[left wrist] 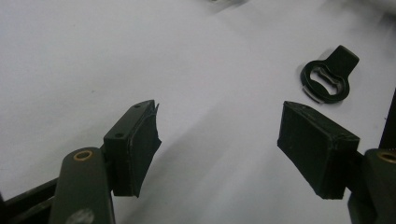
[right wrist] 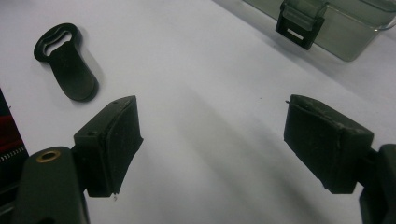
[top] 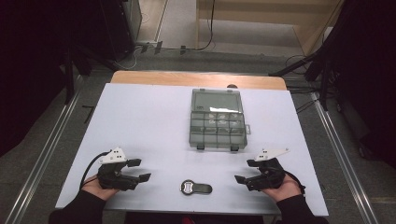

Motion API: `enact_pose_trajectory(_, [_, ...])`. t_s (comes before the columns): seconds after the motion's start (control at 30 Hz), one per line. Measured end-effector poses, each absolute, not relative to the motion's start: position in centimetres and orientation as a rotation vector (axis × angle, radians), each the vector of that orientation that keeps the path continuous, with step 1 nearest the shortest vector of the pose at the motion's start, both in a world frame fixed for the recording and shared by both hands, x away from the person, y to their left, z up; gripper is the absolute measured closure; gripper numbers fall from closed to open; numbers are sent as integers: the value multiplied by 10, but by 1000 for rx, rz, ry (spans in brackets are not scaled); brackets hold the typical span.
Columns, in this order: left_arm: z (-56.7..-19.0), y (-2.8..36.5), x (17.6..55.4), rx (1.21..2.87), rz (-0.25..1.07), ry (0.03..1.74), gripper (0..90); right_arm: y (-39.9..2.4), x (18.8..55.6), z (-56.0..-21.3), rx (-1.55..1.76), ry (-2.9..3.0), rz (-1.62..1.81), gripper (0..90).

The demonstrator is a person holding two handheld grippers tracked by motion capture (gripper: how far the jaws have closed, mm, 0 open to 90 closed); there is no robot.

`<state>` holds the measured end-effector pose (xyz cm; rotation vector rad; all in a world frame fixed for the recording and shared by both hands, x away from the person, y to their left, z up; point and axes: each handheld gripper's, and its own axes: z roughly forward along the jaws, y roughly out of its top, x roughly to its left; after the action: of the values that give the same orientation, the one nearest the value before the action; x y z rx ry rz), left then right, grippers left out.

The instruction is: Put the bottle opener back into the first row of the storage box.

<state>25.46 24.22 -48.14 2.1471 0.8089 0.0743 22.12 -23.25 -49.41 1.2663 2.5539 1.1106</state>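
A clear grey compartment box (top: 217,119) lies shut at the middle of the white table (top: 140,126); one of its dark latches (right wrist: 299,21) shows in the right gripper view. A small black bottle opener (top: 195,187) rests flat near the front edge, between my two hands; it also lies ahead of the jaws in both gripper views (left wrist: 329,77) (right wrist: 65,60). My left gripper (top: 139,170) sits low at the front left, open, nothing between its pads (left wrist: 140,144). My right gripper (top: 246,171) is at the front right, open and empty too, pads (right wrist: 112,144) wide apart.
The table's wooden far edge (top: 196,78) borders a grey floor with cables. Metal rails (top: 46,149) run along both sides. Dark equipment stands at the left and right. Bare white surface surrounds the box.
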Motion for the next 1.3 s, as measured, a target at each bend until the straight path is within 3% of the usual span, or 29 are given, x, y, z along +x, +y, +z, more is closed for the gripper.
enact_pose_trajectory(0.83, [-482,242,254,2154,78,801,283,-236,224,-495,1193,2589,1149,198])
enact_pose_trajectory(1.3, [-482,242,253,2149,72,800,284,-224,232,-494,920,2687,1234,199])
